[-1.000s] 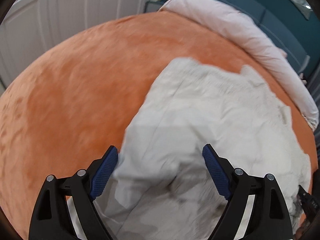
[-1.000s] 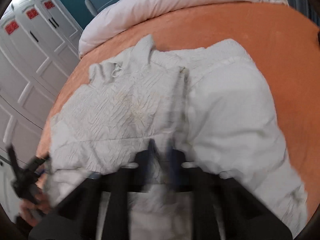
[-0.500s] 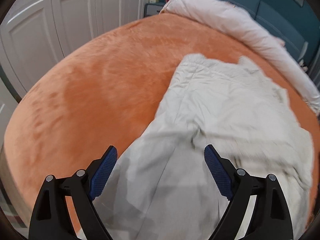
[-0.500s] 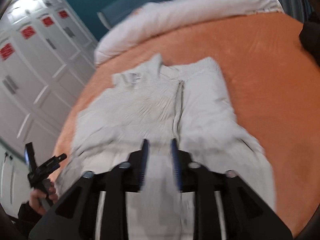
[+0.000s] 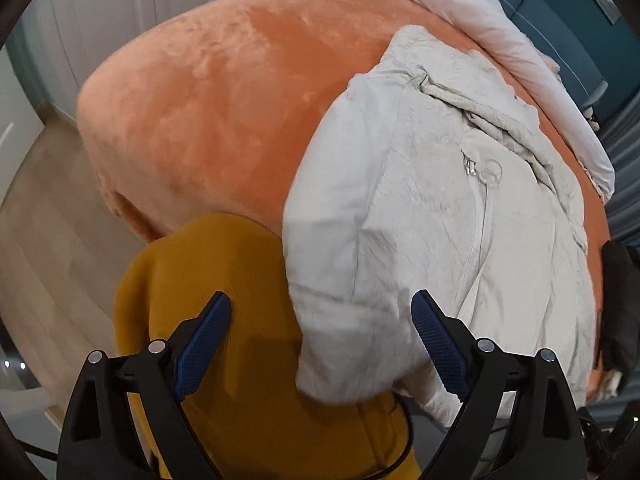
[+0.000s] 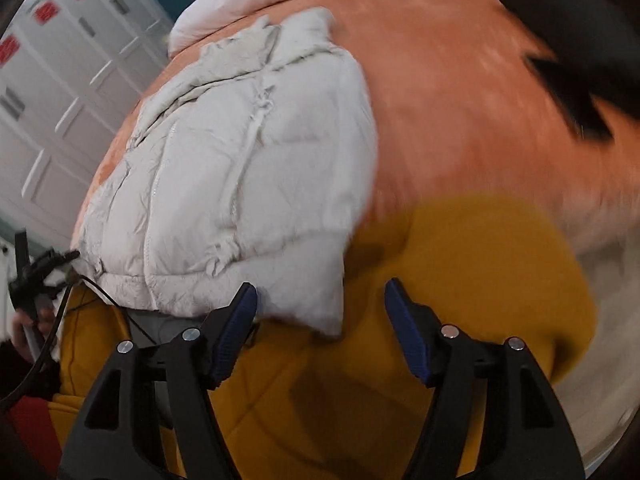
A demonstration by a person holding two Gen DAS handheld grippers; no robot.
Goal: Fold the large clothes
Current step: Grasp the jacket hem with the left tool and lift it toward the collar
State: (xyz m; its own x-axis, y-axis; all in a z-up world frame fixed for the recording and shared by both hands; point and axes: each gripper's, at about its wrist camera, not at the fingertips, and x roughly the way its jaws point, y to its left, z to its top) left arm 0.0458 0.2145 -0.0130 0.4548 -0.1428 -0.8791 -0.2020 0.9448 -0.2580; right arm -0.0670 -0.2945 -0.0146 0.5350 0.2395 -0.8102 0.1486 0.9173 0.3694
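The left gripper (image 5: pixel 320 344) points steeply down with its jaws spread wide and opening further; the lower corner of the pale puffer jacket (image 5: pixel 420 208) lies in the gap between the blue pads (image 5: pixel 202 346), but the pads stand clear of the cloth and grip nothing. From this gripper the jacket stretches away forward and to the right across the orange bed cover (image 5: pixel 208 112), its zip (image 5: pixel 476 240) running up the middle and a ring pull near the top; a sleeve looks folded in over the front. Below and to the left of the pads is mustard-yellow fabric (image 5: pixel 224 280), close under the gripper, with the jacket's hem overlapping it. Beyond the jacket a white duvet (image 5: pixel 480 28) lies bunched along the far edge of the bed. The right gripper (image 6: pixel 320 324) also tilts downward, its jaws about half spread and opening, with nothing pressed between them; the jacket's near corner (image 6: pixel 248 168) sits just ahead of its left pad, and the same yellow fabric (image 6: pixel 472 264) fills the space ahead of and below the right pad. Far to the left of the right gripper, the other tool shows small in a hand (image 6: pixel 24 320) at the jacket's far corner. White wardrobe doors (image 6: pixel 52 92) stand beyond the bed
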